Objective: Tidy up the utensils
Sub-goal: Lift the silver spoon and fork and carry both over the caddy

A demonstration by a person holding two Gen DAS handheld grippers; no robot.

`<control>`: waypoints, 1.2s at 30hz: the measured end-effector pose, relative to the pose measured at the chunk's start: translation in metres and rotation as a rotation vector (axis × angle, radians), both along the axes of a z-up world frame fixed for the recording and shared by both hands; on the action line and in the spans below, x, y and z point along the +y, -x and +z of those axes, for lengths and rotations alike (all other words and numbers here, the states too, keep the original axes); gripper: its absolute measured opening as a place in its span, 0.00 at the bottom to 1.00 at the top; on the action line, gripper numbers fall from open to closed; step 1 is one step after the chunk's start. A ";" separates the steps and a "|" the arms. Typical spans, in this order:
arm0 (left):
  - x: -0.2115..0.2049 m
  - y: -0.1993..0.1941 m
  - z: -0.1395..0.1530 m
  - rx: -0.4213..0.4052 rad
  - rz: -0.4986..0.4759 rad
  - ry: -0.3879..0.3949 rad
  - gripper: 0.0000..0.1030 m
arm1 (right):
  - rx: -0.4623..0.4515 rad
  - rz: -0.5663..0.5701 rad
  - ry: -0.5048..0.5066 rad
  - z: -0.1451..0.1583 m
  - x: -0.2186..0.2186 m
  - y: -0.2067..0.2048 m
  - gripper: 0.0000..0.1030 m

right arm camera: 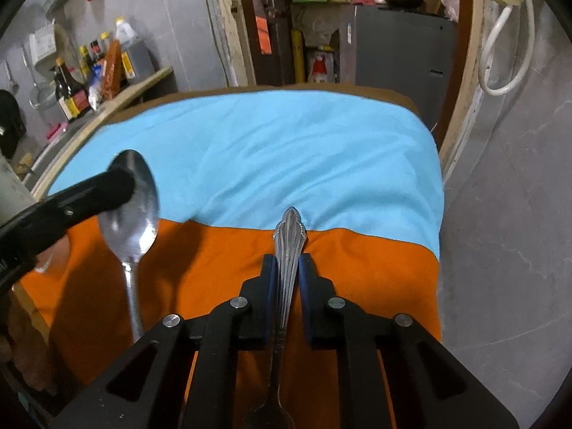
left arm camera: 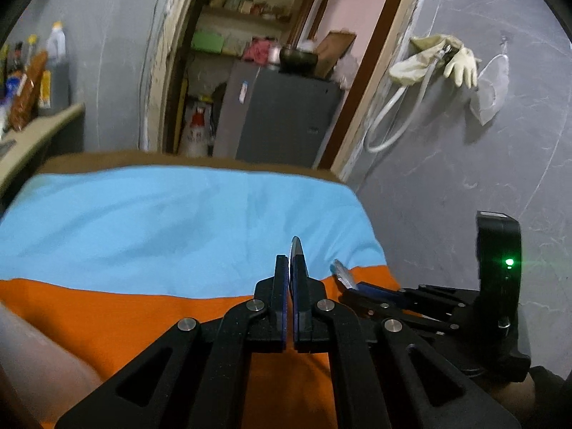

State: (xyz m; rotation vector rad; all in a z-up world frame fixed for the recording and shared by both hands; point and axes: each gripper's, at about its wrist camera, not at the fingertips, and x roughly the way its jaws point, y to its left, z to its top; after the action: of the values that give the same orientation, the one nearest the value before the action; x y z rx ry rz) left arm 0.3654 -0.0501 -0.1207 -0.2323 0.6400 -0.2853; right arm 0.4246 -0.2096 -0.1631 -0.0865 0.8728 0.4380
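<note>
My left gripper [left arm camera: 292,268] is shut on a steel spoon, seen edge-on in its own view [left arm camera: 296,250]. In the right wrist view that spoon [right arm camera: 130,211] hangs bowl up, handle down, from the left gripper's fingers [right arm camera: 107,189] at the left. My right gripper [right arm camera: 289,268] is shut on the ornate ribbed handle of a second utensil [right arm camera: 289,243], its head pointing back under the gripper. Its handle tip also shows in the left wrist view [left arm camera: 342,272]. Both grippers hover over the orange part of the cloth [right arm camera: 357,261].
The table is covered with a blue and orange cloth [right arm camera: 286,150]. A grey tiled wall [right arm camera: 518,214] runs along the right. A shelf with bottles [right arm camera: 89,68] stands at the left. A doorway with a grey cabinet [right arm camera: 400,46] lies beyond the table's far edge.
</note>
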 end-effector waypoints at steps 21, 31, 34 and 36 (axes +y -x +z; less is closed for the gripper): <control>0.007 0.077 0.041 -0.300 0.064 -0.041 0.00 | -0.554 -0.030 -0.152 0.063 -0.005 0.100 0.09; 0.034 0.095 0.072 -0.351 0.099 -0.053 0.00 | -0.635 -0.013 -0.215 0.095 0.021 0.109 0.09; 0.046 0.100 0.080 -0.359 0.116 -0.049 0.00 | -0.659 -0.001 -0.236 0.109 0.032 0.111 0.09; 0.055 0.104 0.087 -0.364 0.125 -0.050 0.00 | -0.669 0.006 -0.248 0.117 0.039 0.113 0.09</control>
State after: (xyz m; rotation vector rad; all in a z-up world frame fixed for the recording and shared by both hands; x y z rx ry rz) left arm 0.2612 0.0051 -0.0337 -0.1659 0.2705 -0.1841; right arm 0.3112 -0.1702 -0.0459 -0.0035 0.1582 0.4793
